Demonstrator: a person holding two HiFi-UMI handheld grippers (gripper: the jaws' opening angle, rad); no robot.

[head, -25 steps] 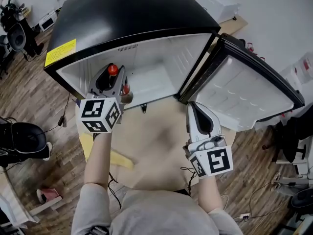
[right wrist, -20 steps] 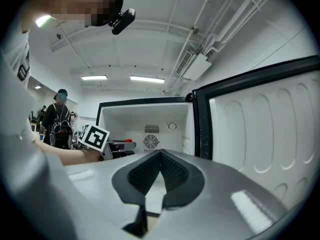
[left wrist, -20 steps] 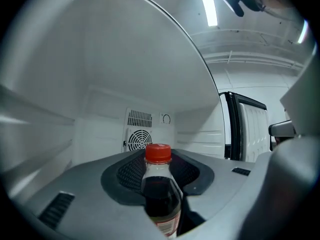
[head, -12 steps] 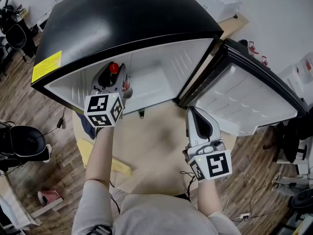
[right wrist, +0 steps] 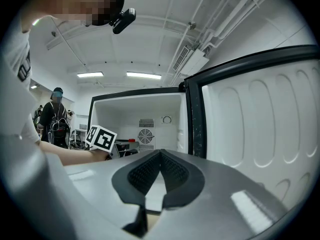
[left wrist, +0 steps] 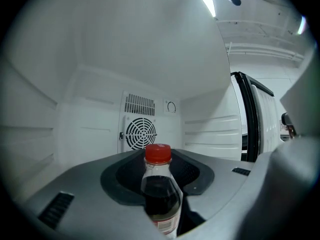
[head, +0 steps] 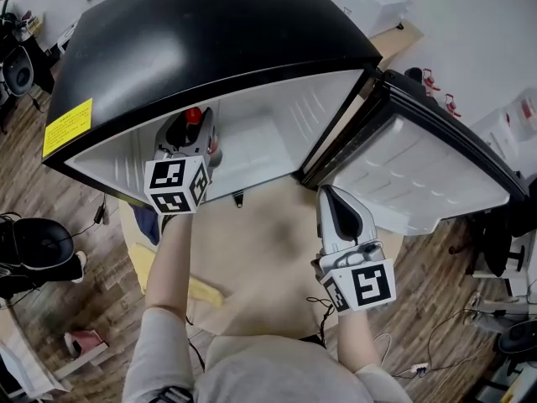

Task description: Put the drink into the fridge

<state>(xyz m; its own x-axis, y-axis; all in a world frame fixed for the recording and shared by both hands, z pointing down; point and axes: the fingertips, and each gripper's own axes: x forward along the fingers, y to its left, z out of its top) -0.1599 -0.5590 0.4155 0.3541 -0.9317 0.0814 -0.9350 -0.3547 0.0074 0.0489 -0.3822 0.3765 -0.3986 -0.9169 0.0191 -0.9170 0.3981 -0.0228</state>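
Observation:
A clear bottle of dark drink [left wrist: 161, 196] with a red cap [head: 193, 116] stands upright between the jaws of my left gripper [left wrist: 158, 160], which is shut on it. The left gripper [head: 190, 133] reaches level into the white inside of the black fridge [head: 210, 32], near its left wall. The bottle's foot is hidden by the gripper body. My right gripper [head: 336, 206] hangs outside the fridge, in front of the open door [head: 419, 170]. Its jaws [right wrist: 160, 155] are shut with nothing in them and point toward the fridge opening.
A round fan grille [left wrist: 140, 133] and a dial [left wrist: 171, 106] sit on the fridge's back wall. Tan cardboard [head: 260, 259] lies on the wooden floor under my arms. A black chair [head: 33, 250] stands at the left. A person [right wrist: 56, 116] stands far behind.
My left gripper has carried the bottle a little deeper into the fridge and slightly lower. The right gripper has hardly shifted.

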